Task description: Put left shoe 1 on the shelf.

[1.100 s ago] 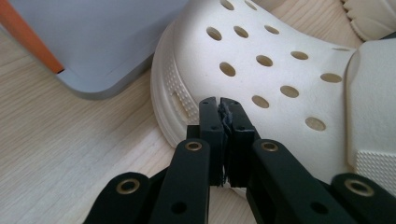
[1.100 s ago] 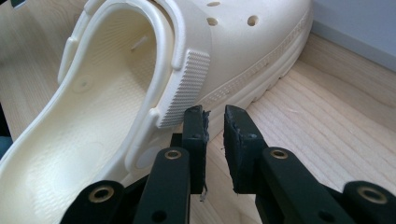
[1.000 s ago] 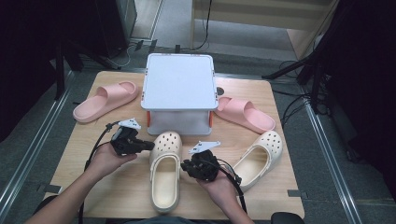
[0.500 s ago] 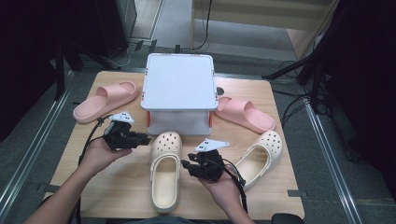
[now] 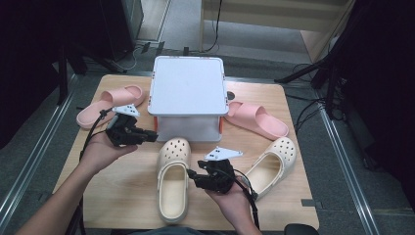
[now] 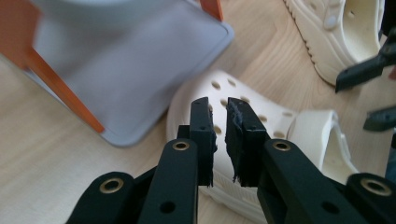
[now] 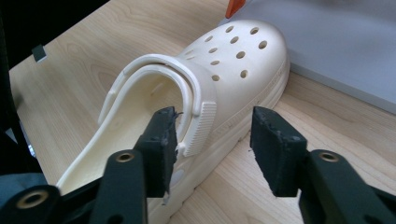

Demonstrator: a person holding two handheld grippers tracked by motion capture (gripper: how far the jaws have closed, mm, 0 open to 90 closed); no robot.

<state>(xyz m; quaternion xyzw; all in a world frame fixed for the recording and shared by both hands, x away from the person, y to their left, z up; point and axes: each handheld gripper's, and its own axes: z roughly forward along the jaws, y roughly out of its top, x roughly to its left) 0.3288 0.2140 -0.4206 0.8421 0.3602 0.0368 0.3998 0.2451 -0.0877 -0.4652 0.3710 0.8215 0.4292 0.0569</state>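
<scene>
Right gripper (image 5: 192,176): hovered low at the near side wall of the cream clog (image 5: 172,181), jaws wide and just opened further. In the right gripper view (image 7: 212,140), straddled that wall beside the strap hinge, one pad over the foot opening, the other outside above the table (image 5: 117,196); neither pad pressing, so nothing gripped.

Left gripper (image 5: 155,136): held above the table between the clog's toe and the white storage box (image 5: 188,93), jaws just narrowed to a slit, nothing between them (left gripper view (image 6: 220,135)).

Clog: lay sole-down at the table's middle, toe close to the box front, heel toward the person, strap folded forward over the perforated toe cap (image 7: 233,60).

Handling, judged: moulded foam, so light, springy, a little slick; no risk of breakage. Wall likely to flex under a pinch, thicker rim near the hinge the firmer place to take hold. Strap probably free to swing, poor as a handle.

Room: box hard against the toe end; second cream clog (image 5: 271,164) off to the right, well apart; pink slides (image 5: 110,105) flanking the box. Bare wood left of the clog and toward the near edge. Lifting straight up looked safest.
</scene>
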